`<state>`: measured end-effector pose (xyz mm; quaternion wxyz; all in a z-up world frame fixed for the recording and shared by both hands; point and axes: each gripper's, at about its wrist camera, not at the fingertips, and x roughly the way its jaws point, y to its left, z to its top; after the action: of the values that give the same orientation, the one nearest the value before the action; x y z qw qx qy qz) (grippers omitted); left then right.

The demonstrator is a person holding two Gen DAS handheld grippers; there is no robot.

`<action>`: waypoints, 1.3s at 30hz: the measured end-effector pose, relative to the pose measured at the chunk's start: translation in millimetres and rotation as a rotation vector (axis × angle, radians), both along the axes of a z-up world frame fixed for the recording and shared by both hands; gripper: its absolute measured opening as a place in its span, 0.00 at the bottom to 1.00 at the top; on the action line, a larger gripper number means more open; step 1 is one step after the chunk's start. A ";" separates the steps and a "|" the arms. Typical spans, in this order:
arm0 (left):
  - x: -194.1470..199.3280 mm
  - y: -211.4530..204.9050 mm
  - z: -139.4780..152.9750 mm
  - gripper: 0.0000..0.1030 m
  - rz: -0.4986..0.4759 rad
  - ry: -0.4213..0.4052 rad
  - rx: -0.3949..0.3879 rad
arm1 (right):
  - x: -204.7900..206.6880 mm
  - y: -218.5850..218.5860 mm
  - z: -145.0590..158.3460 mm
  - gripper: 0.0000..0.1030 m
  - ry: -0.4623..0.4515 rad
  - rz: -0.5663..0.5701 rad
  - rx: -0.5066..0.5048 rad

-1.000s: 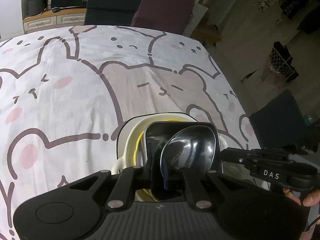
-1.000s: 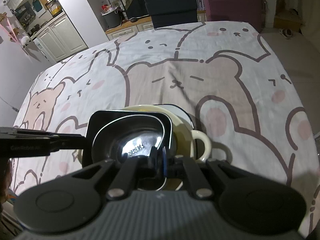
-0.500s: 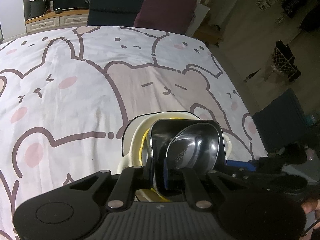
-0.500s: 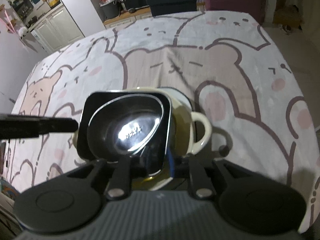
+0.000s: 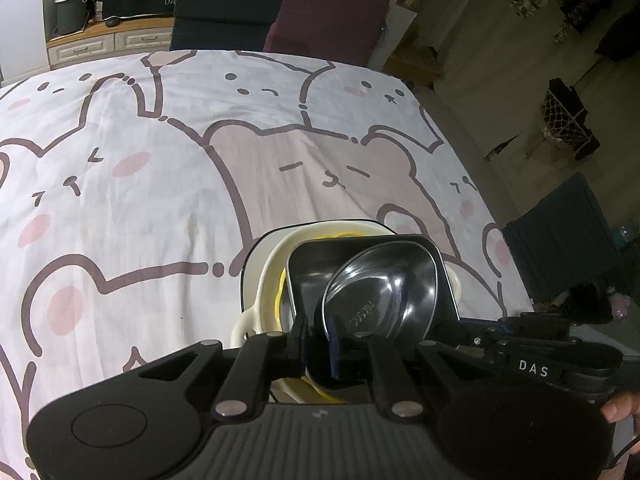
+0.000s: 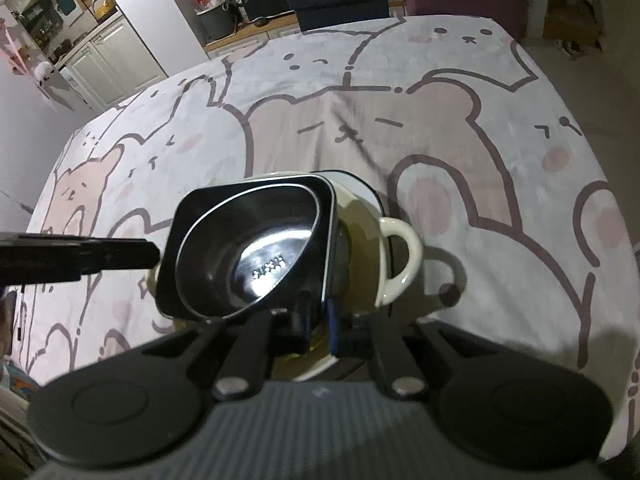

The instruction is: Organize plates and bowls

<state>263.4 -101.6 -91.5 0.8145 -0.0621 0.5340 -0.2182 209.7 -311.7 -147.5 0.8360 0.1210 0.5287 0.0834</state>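
Note:
A stack of dishes sits on the bear-print tablecloth [image 5: 160,200]: a white plate with a dark rim [image 5: 256,252], a cream two-handled bowl [image 5: 264,280], a yellow rim [image 5: 282,292], a black square dish [image 5: 316,280] and a steel bowl [image 5: 384,292] on top. My left gripper [image 5: 318,350] is shut on the near rim of the black dish and steel bowl. My right gripper [image 6: 318,322] is shut on the opposite rim of the stack [image 6: 248,256]. The cream bowl's handle [image 6: 400,264] shows on the right. The left gripper's finger [image 6: 80,258] enters from the left.
The tablecloth [image 6: 440,120] covers the whole table. Dark and purple chairs [image 5: 280,12] stand at the far edge, a dark chair [image 5: 568,236] at the right. Kitchen cabinets [image 6: 104,64] lie beyond the table's far left.
The stack has shifted slightly and tilted in the right wrist view; both grippers stay clamped on its rims. The right gripper reappears close beside the left one.

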 end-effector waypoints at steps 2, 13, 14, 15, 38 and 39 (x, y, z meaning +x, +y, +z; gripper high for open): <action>-0.3 0.5 0.1 0.12 0.002 0.000 -0.001 | -0.4 1.0 1.0 0.10 0.001 0.000 -0.002; -2.2 2.0 2.3 0.12 -0.001 -0.002 -0.001 | -3.3 -2.6 10.0 0.14 -0.029 -0.024 0.002; -3.0 1.5 3.1 0.12 -0.001 -0.003 0.000 | -3.5 -3.4 11.2 0.16 -0.033 -0.027 0.005; -3.6 1.2 3.6 0.12 -0.001 -0.004 -0.001 | -4.0 -3.9 12.8 0.17 -0.038 -0.029 0.007; -63.9 12.0 58.3 0.97 0.080 -0.257 0.012 | -51.4 -12.5 64.7 0.88 -0.266 -0.083 -0.026; -69.5 12.8 62.2 0.99 0.083 -0.280 0.012 | -55.9 -11.7 66.9 0.91 -0.278 -0.085 -0.033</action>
<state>193.8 -88.8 -29.3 0.8897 -0.0481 0.4133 -0.1876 153.8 -323.4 -80.6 0.9058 0.1166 0.4035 0.0552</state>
